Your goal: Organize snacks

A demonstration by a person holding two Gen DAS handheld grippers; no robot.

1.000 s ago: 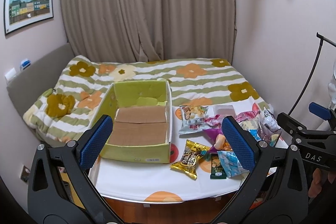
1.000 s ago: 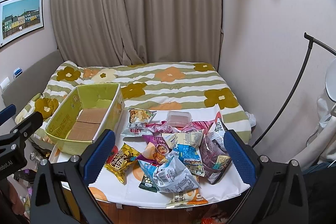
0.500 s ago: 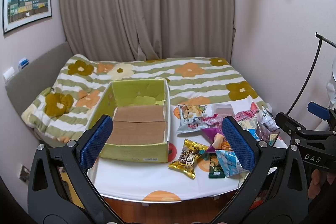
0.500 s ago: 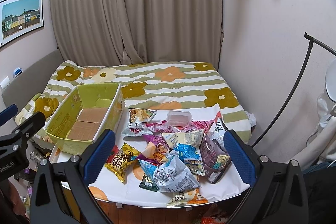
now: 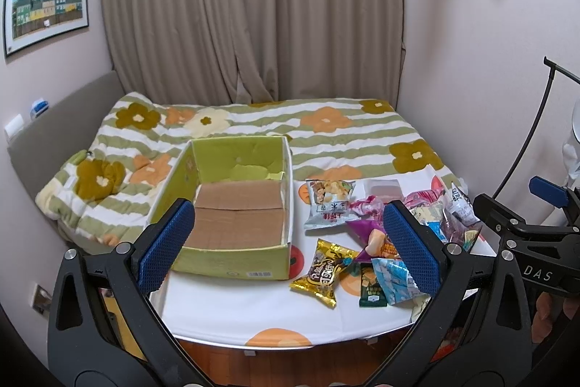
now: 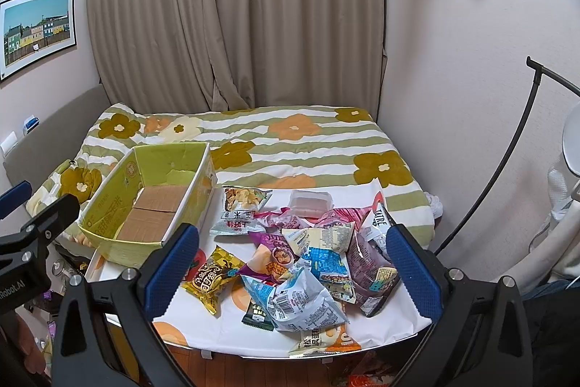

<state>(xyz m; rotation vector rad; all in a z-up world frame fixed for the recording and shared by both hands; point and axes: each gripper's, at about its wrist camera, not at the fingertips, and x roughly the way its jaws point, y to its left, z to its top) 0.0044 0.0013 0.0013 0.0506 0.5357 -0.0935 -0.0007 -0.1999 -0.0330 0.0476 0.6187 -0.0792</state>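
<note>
An empty green cardboard box (image 5: 232, 263) (image 6: 108, 205) sits on the left of a small table with a white cloth (image 5: 235, 307) (image 6: 224, 325). To its right lies a heap of snack packets (image 5: 380, 234) (image 6: 311, 260), among them a gold packet (image 5: 324, 272) (image 6: 212, 280) and a white chips packet (image 5: 328, 202) (image 6: 241, 209). My left gripper (image 5: 288, 249) hovers open in front of the box and snacks, holding nothing. My right gripper (image 6: 293, 271) hangs open before the heap, also with nothing in it.
A bed with a striped flower quilt (image 5: 326, 133) (image 6: 308, 140) lies right behind the table, with curtains (image 5: 250, 6) beyond. A black lamp stand (image 6: 507, 147) rises at the right. A clear plastic tub (image 6: 310, 200) rests at the back of the heap.
The left wrist view has drifted slightly, so the box and snacks sit a little lower and to the left. The right gripper's view is nearly unchanged. Both grippers stay open.
</note>
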